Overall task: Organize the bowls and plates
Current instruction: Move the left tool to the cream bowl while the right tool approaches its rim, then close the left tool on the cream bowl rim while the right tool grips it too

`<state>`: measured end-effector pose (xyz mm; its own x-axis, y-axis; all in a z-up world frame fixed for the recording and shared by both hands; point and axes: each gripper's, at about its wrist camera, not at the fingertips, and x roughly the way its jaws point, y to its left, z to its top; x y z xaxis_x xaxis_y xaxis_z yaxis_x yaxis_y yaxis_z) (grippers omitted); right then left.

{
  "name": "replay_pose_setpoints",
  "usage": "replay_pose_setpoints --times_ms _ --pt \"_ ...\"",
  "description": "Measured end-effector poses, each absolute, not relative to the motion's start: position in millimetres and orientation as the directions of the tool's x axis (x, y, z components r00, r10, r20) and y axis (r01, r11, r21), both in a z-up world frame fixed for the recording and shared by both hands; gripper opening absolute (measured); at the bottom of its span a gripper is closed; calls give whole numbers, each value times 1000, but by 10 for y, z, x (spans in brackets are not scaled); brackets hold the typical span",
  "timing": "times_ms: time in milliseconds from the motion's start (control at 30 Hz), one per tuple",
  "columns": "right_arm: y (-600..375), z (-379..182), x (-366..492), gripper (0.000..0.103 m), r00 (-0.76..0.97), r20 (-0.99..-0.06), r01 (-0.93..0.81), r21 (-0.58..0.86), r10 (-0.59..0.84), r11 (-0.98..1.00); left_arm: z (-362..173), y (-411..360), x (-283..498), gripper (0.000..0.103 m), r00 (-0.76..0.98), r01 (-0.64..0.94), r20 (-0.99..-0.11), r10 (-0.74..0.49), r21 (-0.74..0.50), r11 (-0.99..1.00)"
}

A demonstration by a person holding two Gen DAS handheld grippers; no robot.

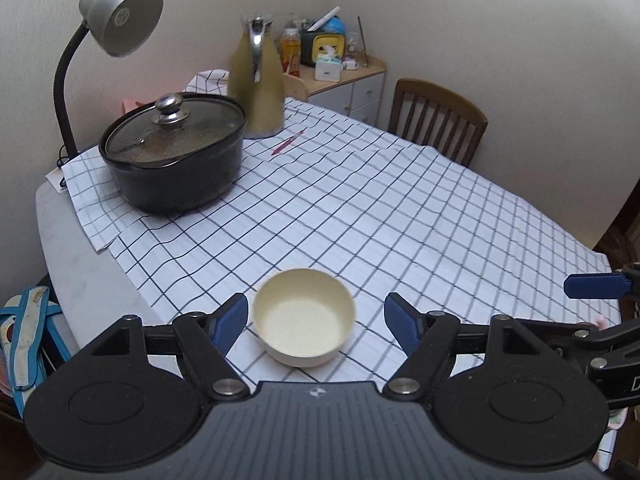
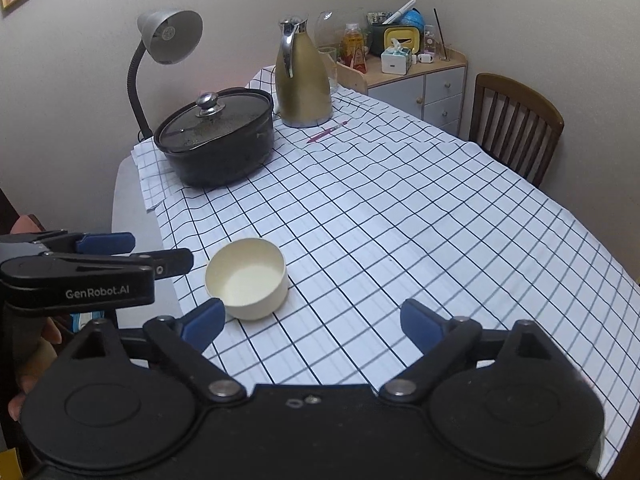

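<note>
Left wrist view: checked tablecloth (image 1: 400,208) covers the table; black lidded pot (image 1: 176,152) sits far left. Cream bowl (image 1: 304,320) rests upright near the front edge, between the spread fingers of the left gripper (image 1: 316,320), untouched. Right gripper (image 2: 310,322) is likewise released, empty. Bowl appears light, rigid, smooth: grasp across the rim wall.

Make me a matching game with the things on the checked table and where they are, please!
Things:
1. cream round bowl
2. black pot with glass lid
3. gold jug with silver handle
4. pink pen

Places:
A. far end of the table, standing upright
B. lying flat just in front of the jug
C. between the open left gripper's fingers
D. beside the grey lamp

Pairs: 1-C, 2-D, 3-A, 4-B
</note>
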<state>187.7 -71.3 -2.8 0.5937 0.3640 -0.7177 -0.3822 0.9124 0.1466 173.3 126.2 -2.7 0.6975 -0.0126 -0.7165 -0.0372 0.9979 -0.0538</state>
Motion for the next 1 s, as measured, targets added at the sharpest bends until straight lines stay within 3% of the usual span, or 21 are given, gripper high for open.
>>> replay_pose_setpoints --times_ms 700,1000 --pt "180 -762 2752 90 485 -832 -336 107 269 936 -1027 1877 2558 75 556 -76 -831 33 -12 997" --pt "317 -1025 2942 79 438 -866 -325 98 241 941 -1250 1896 2709 74 519 -77 -854 48 9 997"
